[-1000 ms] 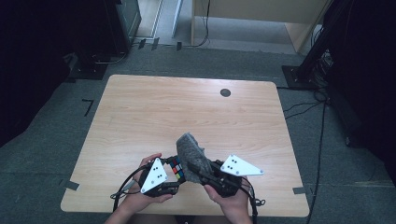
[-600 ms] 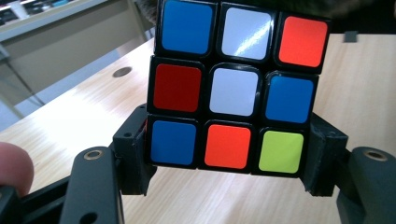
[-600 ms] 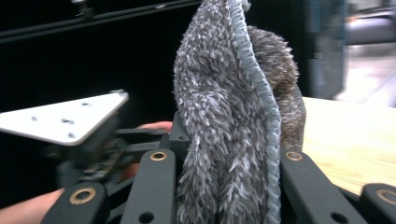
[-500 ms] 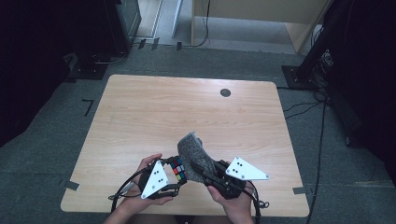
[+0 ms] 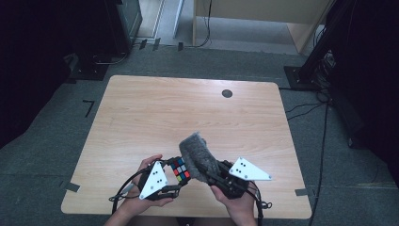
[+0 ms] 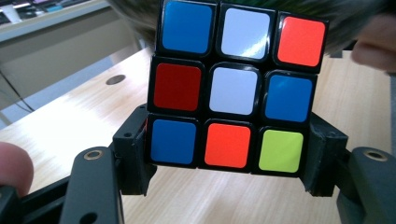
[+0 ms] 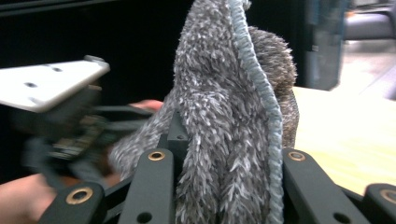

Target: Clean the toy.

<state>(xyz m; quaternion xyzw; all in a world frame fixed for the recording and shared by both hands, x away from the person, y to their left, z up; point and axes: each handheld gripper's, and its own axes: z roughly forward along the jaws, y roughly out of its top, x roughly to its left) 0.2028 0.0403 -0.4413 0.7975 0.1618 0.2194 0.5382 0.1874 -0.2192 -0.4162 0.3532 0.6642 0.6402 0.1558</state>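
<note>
The cube looks like hard plastic: a black frame with glossy coloured stickers, the white ones catching a glare. The cloth is grey, shaggy microfibre with a rough, fuzzy pile and a smoother stitched hem of paler blue-grey. The table has a pale wood-grain top, smooth with a soft sheen. The left gripper has matt black plastic jaws with small brass-coloured rivets; the right gripper matches, and a flat matt white plate tops it
</note>
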